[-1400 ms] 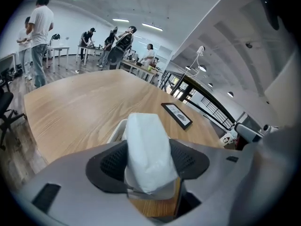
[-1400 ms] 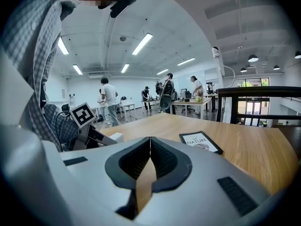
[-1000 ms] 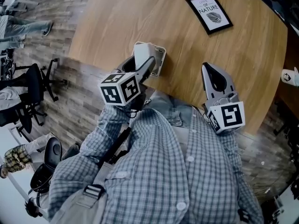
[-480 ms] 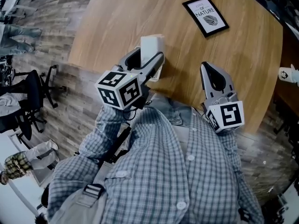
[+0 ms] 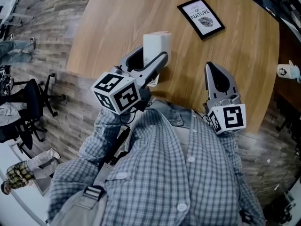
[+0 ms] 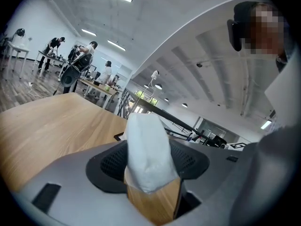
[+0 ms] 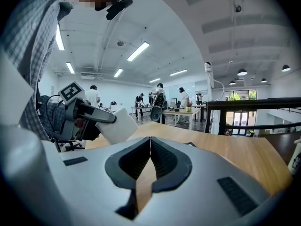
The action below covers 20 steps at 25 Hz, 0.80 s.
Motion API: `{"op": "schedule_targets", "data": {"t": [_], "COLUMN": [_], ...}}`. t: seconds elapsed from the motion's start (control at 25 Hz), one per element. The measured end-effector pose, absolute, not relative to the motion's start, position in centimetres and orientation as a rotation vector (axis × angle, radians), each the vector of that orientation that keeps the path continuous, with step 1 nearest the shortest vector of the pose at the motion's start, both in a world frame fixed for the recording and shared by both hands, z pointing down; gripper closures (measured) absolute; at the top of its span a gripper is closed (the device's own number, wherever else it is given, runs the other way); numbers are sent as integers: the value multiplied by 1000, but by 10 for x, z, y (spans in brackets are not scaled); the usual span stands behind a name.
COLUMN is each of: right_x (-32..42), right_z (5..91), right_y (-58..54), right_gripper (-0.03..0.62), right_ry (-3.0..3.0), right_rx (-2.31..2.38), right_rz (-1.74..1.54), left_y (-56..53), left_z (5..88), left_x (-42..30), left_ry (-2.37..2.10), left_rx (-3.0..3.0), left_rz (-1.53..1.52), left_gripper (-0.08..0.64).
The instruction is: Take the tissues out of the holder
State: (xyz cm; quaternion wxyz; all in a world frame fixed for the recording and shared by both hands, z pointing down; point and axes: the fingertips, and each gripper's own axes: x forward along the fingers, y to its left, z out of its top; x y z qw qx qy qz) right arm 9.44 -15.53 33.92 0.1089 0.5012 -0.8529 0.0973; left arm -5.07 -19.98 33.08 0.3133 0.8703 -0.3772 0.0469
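Note:
A white tissue pack (image 5: 156, 43) stands upright between the jaws of my left gripper (image 5: 149, 56), held clear above the wooden table (image 5: 113, 22). In the left gripper view the tissue pack (image 6: 146, 152) fills the gap between the jaws, which are shut on it. The holder is mostly hidden under that gripper; only a pale edge (image 5: 154, 81) shows. My right gripper (image 5: 218, 72) hovers over the table's near right, shut and empty, its jaws meeting in its own view (image 7: 150, 150). From there I see the left gripper (image 7: 82, 119) and the tissue pack (image 7: 117, 125).
A black-framed picture (image 5: 201, 19) lies on the far side of the table. A small white figure (image 5: 288, 71) stands at the right edge. Office chairs (image 5: 33, 98) stand on the floor to the left. People work at desks in the background.
The left gripper has risen and moved forward with the tissue pack, lifting it away from the holder. The right gripper has stayed put.

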Motion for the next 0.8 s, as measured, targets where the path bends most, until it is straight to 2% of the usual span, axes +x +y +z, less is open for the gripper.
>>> {"op": "schedule_targets", "data": {"t": [0.28, 0.8], "right_x": [96, 105], "right_z": [335, 327], "right_y": [-160, -160], "right_gripper": [581, 581], "right_ry": [-2489, -2468], "right_rx": [1523, 1577], "right_rz": [262, 236], "left_y": [-207, -200], "left_z": [321, 314], "left_x": [-52, -38], "left_ry": [-929, -860], "left_rx": [2290, 2343], "left_rz": [18, 36], "left_gripper": [278, 278]}}
